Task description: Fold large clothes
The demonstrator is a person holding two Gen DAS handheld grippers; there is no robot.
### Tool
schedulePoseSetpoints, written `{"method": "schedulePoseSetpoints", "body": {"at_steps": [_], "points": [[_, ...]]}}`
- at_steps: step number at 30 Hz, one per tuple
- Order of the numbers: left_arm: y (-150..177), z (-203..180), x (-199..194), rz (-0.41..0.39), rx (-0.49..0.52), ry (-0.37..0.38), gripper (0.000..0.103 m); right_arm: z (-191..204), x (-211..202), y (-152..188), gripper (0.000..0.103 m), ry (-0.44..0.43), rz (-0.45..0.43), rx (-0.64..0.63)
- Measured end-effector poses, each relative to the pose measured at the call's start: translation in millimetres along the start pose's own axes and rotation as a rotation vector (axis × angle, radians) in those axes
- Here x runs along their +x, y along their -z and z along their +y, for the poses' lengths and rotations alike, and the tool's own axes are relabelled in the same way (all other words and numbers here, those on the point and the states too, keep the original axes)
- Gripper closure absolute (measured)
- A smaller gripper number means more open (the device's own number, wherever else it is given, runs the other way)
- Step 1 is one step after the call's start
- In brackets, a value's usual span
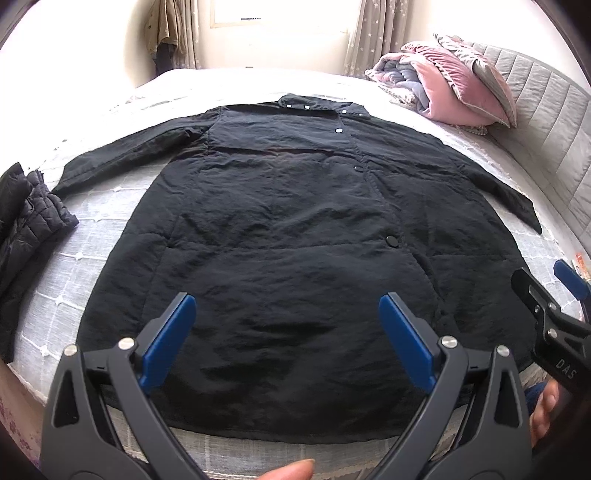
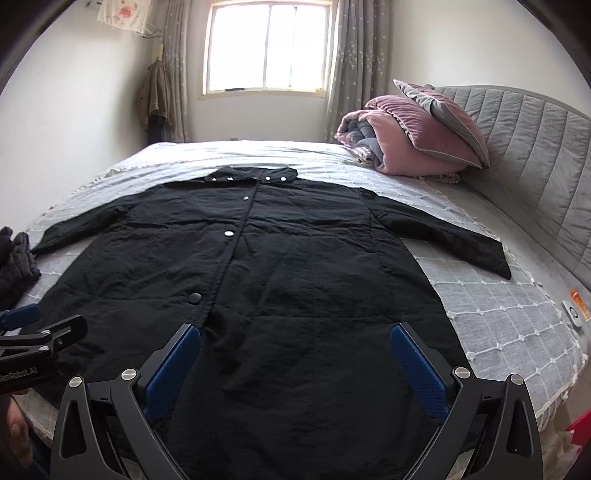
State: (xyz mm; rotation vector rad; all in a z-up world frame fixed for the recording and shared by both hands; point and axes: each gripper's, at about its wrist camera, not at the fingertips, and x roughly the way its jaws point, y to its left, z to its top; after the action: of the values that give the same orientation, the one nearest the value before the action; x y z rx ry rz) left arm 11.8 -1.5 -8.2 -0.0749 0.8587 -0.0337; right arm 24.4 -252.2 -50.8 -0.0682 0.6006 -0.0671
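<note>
Here, through my left wrist camera, a bed (image 1: 122, 258) with a pale quilted cover fills the room below a bright window (image 1: 280, 14) with starred curtains. A long black coat (image 1: 288, 229) lies flat on the cover, front up, collar toward the window, both sleeves spread out to the sides. A second dark quilted garment (image 1: 26, 221) sits in a heap at the left edge, just beside the coat's sleeve end. A pink and grey rolled duvet with pillows (image 1: 450, 85) rests against the grey padded headboard (image 1: 546, 110) on the right. On the body of my right gripper (image 1: 554, 280), which enters at the right edge, I can read the letters "DAS". My left gripper (image 1: 288, 310) hangs over the coat's lower part with its blue pads wide apart, holding nothing and touching nothing that I can make out.

From my right wrist camera the same coat (image 2: 295, 277) stretches away from me on the bed (image 2: 498, 314), snaps running up its front. A cloth with a pink print (image 2: 122, 13) hangs on the wall at top left. A small orange and grey object (image 2: 574, 308) lies by the bed's right edge. My left gripper (image 2: 37, 325) shows at the left edge, printed "GenRobot.AI". My right gripper (image 2: 295, 339) hovers above the hem with its fingers fully spread, empty.
</note>
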Motion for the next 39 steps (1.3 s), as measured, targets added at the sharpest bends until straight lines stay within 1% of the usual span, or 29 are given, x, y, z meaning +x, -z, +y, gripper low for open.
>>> {"method": "schedulePoseSetpoints", "body": {"at_steps": [3, 5, 9, 11, 13, 15, 20, 25, 31, 33, 35, 37, 39], "points": [[-1, 0, -2, -0.01, 0.011, -0.018, 0.004, 3, -4, -1, 0.0, -0.01, -0.026, -0.009], [-1, 2, 0, -0.007, 0.008, -0.019, 0.004, 7, -3, -1, 0.0, 0.013, -0.039, -0.042], [-1, 4, 0, -0.012, 0.006, -0.014, 0.004, 6, 0, -2, 0.0, 0.027, 0.019, -0.062], [-1, 4, -1, -0.024, 0.005, -0.008, 0.004, 6, -2, -2, 0.0, 0.006, 0.002, -0.041], [-1, 3, -1, -0.021, 0.009, -0.01, 0.004, 4, -4, -3, 0.0, -0.024, 0.019, -0.01], [-1, 3, 1, -0.013, 0.009, -0.012, 0.004, 5, -5, -3, 0.0, -0.033, 0.015, 0.0], [-1, 5, 1, -0.017, 0.002, -0.012, 0.004, 7, -4, -4, 0.0, -0.024, 0.005, -0.006], [0, 3, 4, -0.006, 0.012, -0.014, 0.004, 8, -2, -3, 0.0, 0.009, -0.005, -0.02], [-1, 8, 2, -0.017, 0.001, -0.015, 0.004, 8, -6, -4, 0.0, 0.0, -0.026, -0.024], [-3, 13, 3, -0.019, -0.015, -0.015, 0.004, 7, -6, -4, 0.0, -0.013, -0.027, -0.019], [-5, 19, 3, -0.011, -0.033, -0.012, 0.004, 3, -10, -6, 0.0, -0.054, -0.042, -0.002], [-7, 28, 1, -0.015, -0.052, -0.019, 0.004, 1, -18, -7, 0.0, -0.086, -0.072, 0.013], [-10, 38, -2, -0.014, -0.073, -0.032, 0.004, 1, -24, -9, 0.0, -0.096, -0.1, 0.011]]}}
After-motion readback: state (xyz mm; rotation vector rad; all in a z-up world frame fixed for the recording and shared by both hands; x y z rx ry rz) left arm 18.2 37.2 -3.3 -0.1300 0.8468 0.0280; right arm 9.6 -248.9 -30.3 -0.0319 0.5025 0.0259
